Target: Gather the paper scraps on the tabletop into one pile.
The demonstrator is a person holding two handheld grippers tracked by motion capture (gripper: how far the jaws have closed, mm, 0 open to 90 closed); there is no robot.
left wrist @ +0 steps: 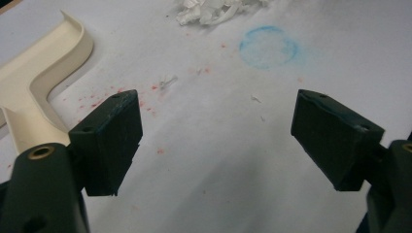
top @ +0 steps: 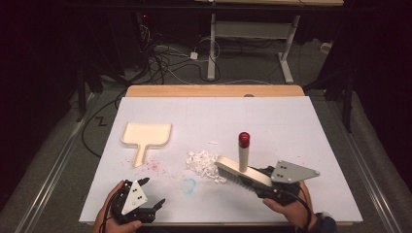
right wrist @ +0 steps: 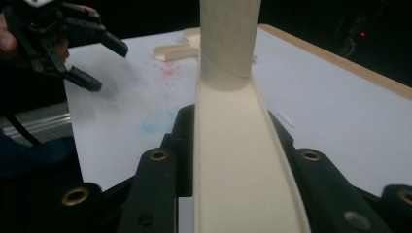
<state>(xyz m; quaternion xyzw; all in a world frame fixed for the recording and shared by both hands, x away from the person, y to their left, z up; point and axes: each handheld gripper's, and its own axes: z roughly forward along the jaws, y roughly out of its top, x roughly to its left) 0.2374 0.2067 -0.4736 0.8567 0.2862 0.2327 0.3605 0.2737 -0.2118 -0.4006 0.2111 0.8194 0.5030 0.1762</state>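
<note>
My right gripper (top: 252,180) is clamped on the cream plastic brush with the red-capped handle (top: 241,165), bristles touching the white paper-scrap pile (top: 204,162). Brush feels light and stiff; the flat back is a sound hold. Left gripper (top: 145,194), jaws wide and empty, sits near the pile; the cream dustpan (top: 145,136) lies beyond.

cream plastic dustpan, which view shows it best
The high view: the whole cream plastic dustpan lies flat, tray and handle unobstructed. The left gripper view catches one tray corner and the handle; the right gripper view shows a far, small piece.

The white counter (top: 272,116) bears a cream dustpan (top: 145,135) at nine o'clock, white paper scraps (top: 203,162) centrally
</note>
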